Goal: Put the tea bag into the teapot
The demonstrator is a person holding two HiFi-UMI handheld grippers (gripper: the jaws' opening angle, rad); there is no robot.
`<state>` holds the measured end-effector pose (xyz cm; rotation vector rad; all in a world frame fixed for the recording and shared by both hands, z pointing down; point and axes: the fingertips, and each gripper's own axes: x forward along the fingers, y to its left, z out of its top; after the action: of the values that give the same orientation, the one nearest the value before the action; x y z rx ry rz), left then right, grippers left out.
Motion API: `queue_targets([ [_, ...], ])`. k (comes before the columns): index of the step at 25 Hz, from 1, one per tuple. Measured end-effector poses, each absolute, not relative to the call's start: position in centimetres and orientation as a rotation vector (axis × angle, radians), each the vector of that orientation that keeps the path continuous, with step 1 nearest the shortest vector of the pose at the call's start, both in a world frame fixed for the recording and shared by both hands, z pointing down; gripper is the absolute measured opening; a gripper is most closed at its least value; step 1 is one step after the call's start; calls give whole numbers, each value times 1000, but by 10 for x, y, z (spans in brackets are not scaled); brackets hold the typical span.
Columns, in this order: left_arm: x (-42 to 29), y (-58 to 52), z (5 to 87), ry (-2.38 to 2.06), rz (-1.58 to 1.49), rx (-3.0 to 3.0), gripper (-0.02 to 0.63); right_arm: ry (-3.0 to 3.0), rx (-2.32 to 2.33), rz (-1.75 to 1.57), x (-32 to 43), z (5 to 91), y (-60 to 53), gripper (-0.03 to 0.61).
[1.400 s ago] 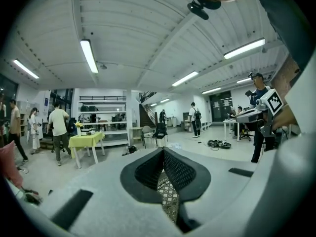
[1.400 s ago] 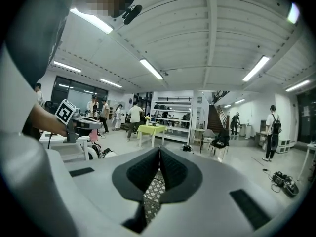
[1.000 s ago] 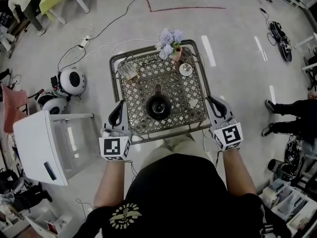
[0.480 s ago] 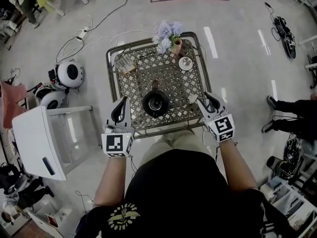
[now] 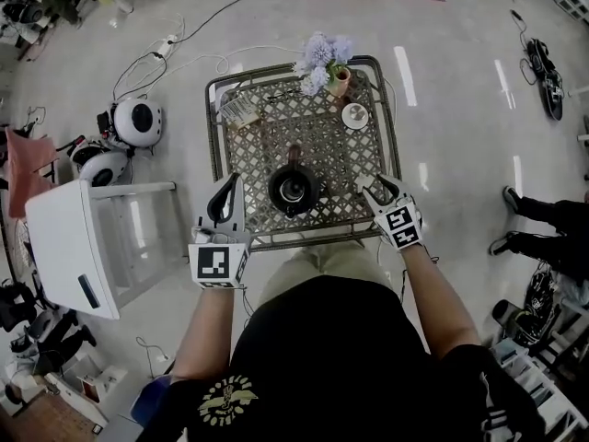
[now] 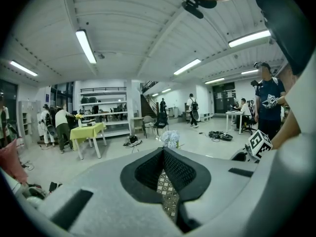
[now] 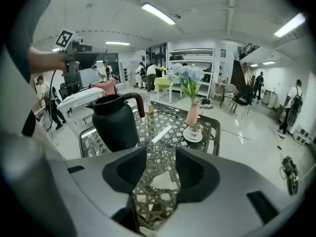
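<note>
We see the tea bag (image 7: 160, 180) in the lower centre of the right gripper view. It is a pale square lying flat on the lattice counter (image 7: 170, 120), framed in the gap of the right tongs (image 7: 161, 162). Their jaws are opening, and the pads stand clear of the bag on both sides. In the head view the right tongs (image 5: 377, 190) hover at the lower right corner of the counter (image 5: 262, 155), and there the bag is too small for us to make out. The left tongs (image 5: 225, 201) hang by the counter's lower left rim. In the left gripper view the left tongs (image 6: 163, 154) have their jaw tips together, with only lattice showing below them. We count one tea bag, one black teapot (image 5: 294, 189), one vase (image 5: 339, 81) of pale blue flowers (image 5: 322, 58), one cup (image 5: 354, 115) on a saucer and one small packet (image 5: 237, 110) at the counter's upper left. The teapot (image 7: 114, 122) sits mid-counter, left of the right tongs, with open lattice between it and the bag. The vase (image 7: 192, 113) and cup (image 7: 193, 132) stand beyond, at the upper right. On the floor to the left are a white stand (image 5: 83, 256), two round white devices (image 5: 138, 122) and cables. A person's legs (image 5: 543, 219) show at the right edge.
</note>
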<state>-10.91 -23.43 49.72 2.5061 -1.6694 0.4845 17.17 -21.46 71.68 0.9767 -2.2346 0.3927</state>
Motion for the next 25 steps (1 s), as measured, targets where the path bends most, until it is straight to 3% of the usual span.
queue_targets([
  [22, -122, -235, 500, -1764, 543, 2413, -5, -1988, 677, 476, 180, 867, -211, 167],
  [23, -122, -235, 499, -1767, 544, 2411, -5, -1960, 673, 485, 182, 868, -209, 85],
  [25, -125, -235, 498, -1777, 539, 2407, -5, -1933, 676, 500, 183, 865, -211, 46],
])
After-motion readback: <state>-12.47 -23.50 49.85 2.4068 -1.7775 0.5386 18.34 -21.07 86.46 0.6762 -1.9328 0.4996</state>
